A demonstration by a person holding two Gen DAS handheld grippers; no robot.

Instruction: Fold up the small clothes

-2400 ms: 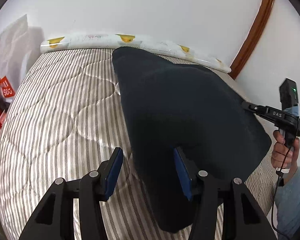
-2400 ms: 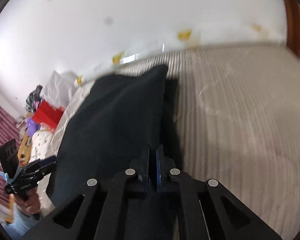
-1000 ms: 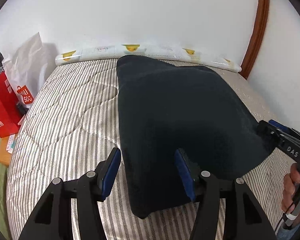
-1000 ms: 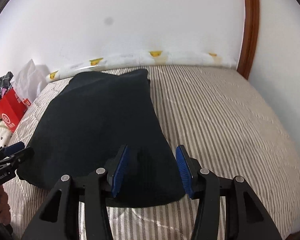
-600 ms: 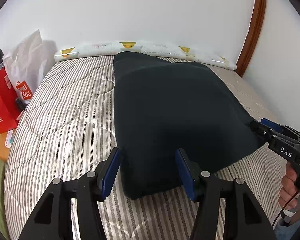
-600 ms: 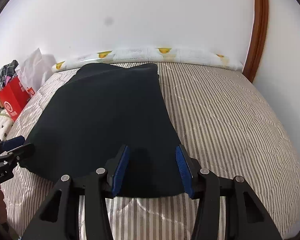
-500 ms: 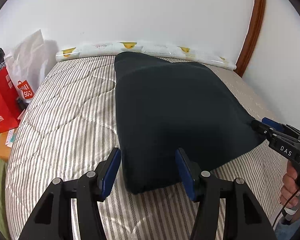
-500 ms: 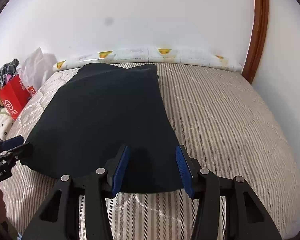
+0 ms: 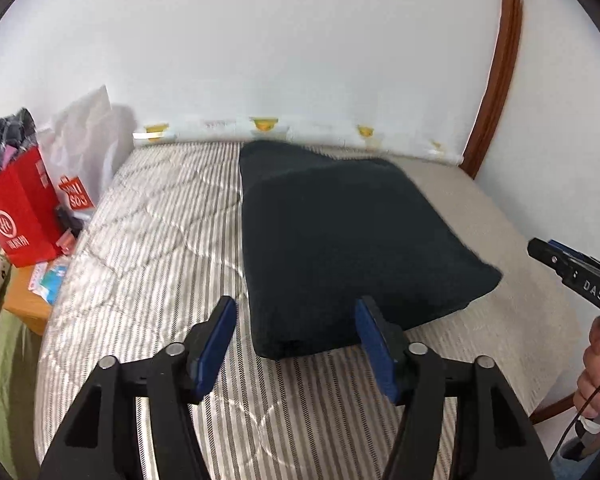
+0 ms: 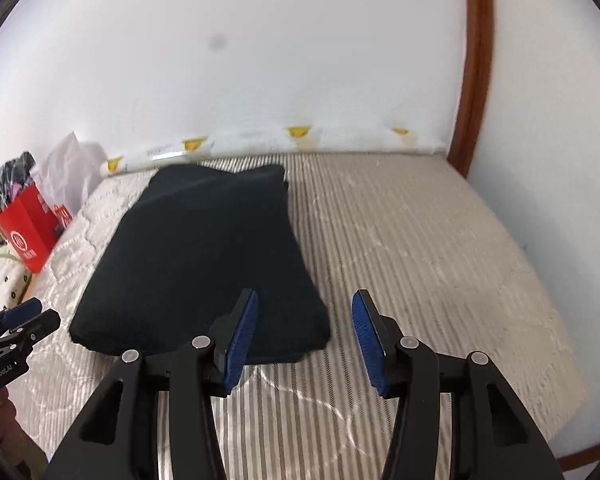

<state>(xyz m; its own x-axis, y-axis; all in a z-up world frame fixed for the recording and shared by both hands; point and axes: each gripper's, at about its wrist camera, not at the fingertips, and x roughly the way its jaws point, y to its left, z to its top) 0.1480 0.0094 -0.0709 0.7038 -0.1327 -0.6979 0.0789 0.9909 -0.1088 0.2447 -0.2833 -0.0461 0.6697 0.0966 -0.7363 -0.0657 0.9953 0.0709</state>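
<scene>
on the striped bed (image 9: pixel 148 240), folded black garment (image 9: pixel 340 240); left claw (image 9: pixel 296 340) opening, right claw (image 10: pixel 304 332) wide, both empty

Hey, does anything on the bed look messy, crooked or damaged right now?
Nothing is damaged or spilled. The folded dark garment lies flat on the striped mattress, though its far end shows a lower layer jutting past the top one, so the edges don't quite line up.

Right gripper (image 9: pixel 540 249), left wrist view: only its tip and lettered arm show before the right picture edge cuts it off, as it cuts the hand (image 9: pixel 594 376) holding it. Left gripper (image 10: pixel 28 316), right wrist view: cut by the left edge. The red bag (image 9: pixel 18 216) bears print too small to read, and motion blur softens the bolster (image 10: pixel 300 140) by the wall.
</scene>
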